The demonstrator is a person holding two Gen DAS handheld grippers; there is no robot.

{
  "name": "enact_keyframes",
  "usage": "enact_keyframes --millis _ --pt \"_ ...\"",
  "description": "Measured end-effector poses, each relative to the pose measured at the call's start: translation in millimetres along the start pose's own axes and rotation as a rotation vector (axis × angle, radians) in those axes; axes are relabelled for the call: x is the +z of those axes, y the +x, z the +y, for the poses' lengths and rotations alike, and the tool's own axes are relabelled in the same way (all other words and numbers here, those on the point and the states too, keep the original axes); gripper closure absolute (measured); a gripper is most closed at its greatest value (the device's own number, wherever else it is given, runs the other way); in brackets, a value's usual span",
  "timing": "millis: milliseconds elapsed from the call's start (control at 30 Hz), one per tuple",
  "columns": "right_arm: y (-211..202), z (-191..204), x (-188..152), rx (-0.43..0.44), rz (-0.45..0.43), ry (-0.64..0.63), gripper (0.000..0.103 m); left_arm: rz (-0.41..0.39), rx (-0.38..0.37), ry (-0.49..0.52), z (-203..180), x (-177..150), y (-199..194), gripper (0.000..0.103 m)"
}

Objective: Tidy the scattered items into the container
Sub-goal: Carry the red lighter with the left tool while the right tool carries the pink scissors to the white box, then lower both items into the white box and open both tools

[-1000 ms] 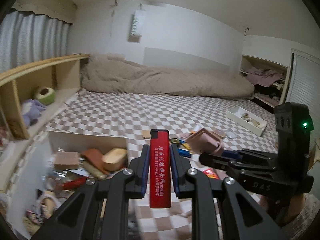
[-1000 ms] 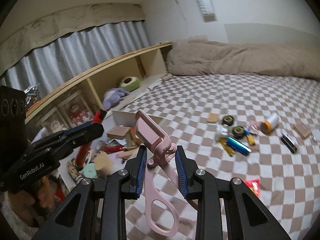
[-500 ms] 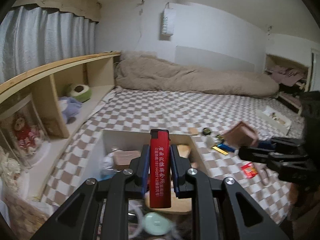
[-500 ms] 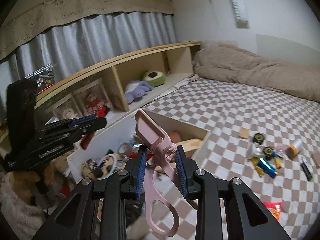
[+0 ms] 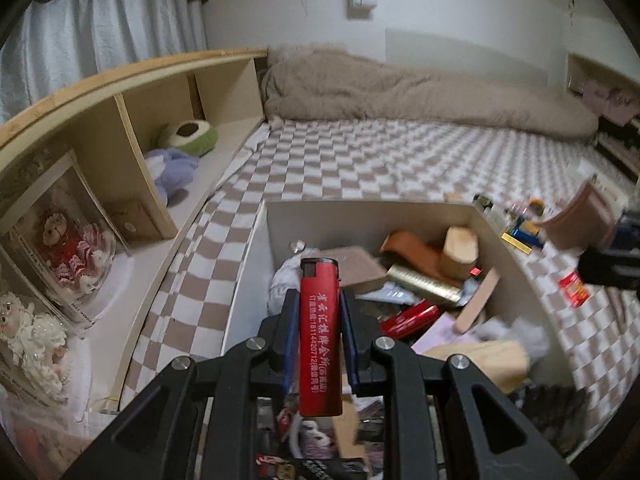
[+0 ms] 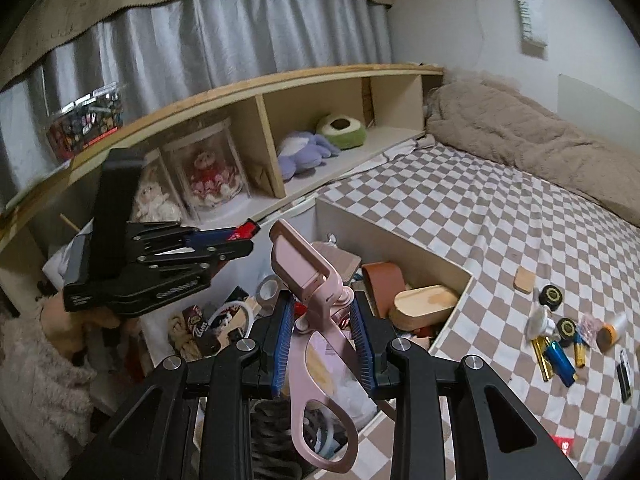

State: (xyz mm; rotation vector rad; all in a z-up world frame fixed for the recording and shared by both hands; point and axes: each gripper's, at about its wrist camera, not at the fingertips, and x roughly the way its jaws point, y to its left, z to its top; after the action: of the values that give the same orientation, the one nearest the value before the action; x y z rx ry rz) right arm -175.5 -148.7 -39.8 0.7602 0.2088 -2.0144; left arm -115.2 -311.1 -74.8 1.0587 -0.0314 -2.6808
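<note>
My left gripper (image 5: 319, 312) is shut on a red lighter (image 5: 319, 336), held upright above the white box (image 5: 362, 210), which is full of mixed items. My right gripper (image 6: 323, 324) is shut on a pink eyelash curler (image 6: 316, 304), held above the same box (image 6: 400, 240). The left gripper shows in the right wrist view (image 6: 240, 242) at left, the lighter tip (image 6: 246, 230) red between its fingers. The right gripper with the pink curler (image 5: 576, 216) shows at the right edge of the left wrist view. Several small items (image 6: 560, 336) lie scattered on the checkered bed.
A wooden shelf (image 6: 256, 92) with plush toys (image 6: 304, 152) and doll cases runs along the left. A beige duvet (image 5: 420, 92) lies at the far end of the bed. A red packet (image 5: 574, 290) lies right of the box.
Both grippers have swung left from over the bed to over the box, each still holding its item. The scattered items now lie to the right.
</note>
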Motion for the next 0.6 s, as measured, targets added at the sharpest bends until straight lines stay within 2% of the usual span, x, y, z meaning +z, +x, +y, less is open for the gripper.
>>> enact_keyframes --millis 133,233,333,600 --pt "13.8 3.0 3.4 0.008 0.035 -0.025 0.073 0.024 0.023 0.018 2.9 -4.2 10.0 0.083" --pt "24.5 5.4 5.2 0.008 0.056 -0.048 0.073 0.019 0.015 0.028 2.3 -4.4 8.3 0.083" --pt "33.8 7.2 6.5 0.009 0.072 -0.064 0.073 0.014 0.040 0.055 0.9 -4.6 6.9 0.083" --pt "50.4 13.4 18.2 -0.003 0.081 -0.105 0.073 0.015 0.014 0.021 10.8 -7.5 4.1 0.083"
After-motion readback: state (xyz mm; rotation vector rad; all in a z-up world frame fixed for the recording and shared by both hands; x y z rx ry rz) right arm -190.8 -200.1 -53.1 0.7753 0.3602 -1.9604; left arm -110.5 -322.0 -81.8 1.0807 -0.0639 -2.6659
